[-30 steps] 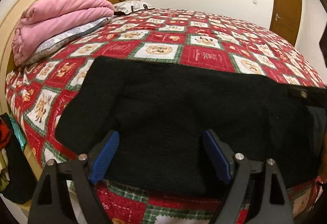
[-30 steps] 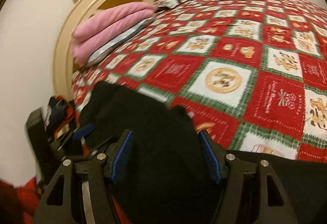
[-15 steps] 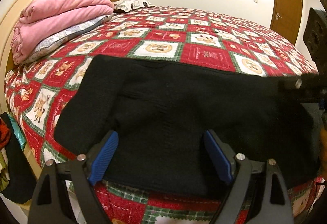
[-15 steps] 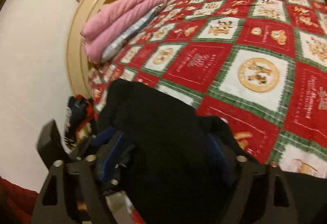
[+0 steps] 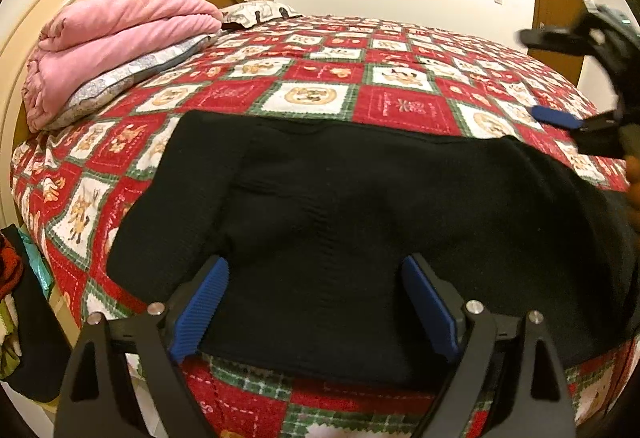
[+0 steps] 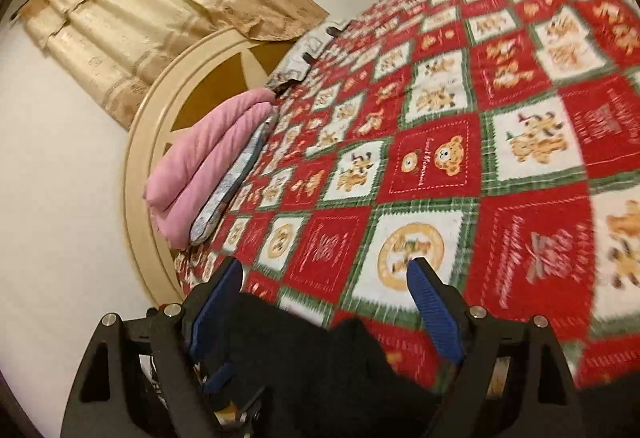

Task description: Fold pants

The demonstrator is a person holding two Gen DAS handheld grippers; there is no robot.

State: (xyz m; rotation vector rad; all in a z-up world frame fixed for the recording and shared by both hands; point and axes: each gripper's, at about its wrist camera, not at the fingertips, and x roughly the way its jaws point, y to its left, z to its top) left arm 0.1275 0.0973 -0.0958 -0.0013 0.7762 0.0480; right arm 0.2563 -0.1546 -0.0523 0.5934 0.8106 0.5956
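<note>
The black pants (image 5: 340, 206) lie folded across the near side of the bed, their right end running off toward the frame edge. My left gripper (image 5: 316, 302) hovers over their near edge; its jaws are opening and the blue pads touch no cloth. In the left wrist view my right gripper (image 5: 540, 78) hangs open in the air above the pants' right end. In its own view the right gripper (image 6: 324, 298) is open, with only the quilt and an edge of the pants (image 6: 312, 366) below it.
A red, green and white patchwork quilt (image 5: 400, 106) covers the bed. A folded pink blanket (image 5: 112, 46) on a pillow lies by the cream headboard (image 5: 24, 38). Clothes (image 5: 16, 298) hang off the bed's left side. A brown door (image 5: 560, 10) is at the far right.
The right gripper opened off the pants' end, rose and rolled, and now hangs above the bed. The pants' right end settled flat. The left gripper kept its place.
</note>
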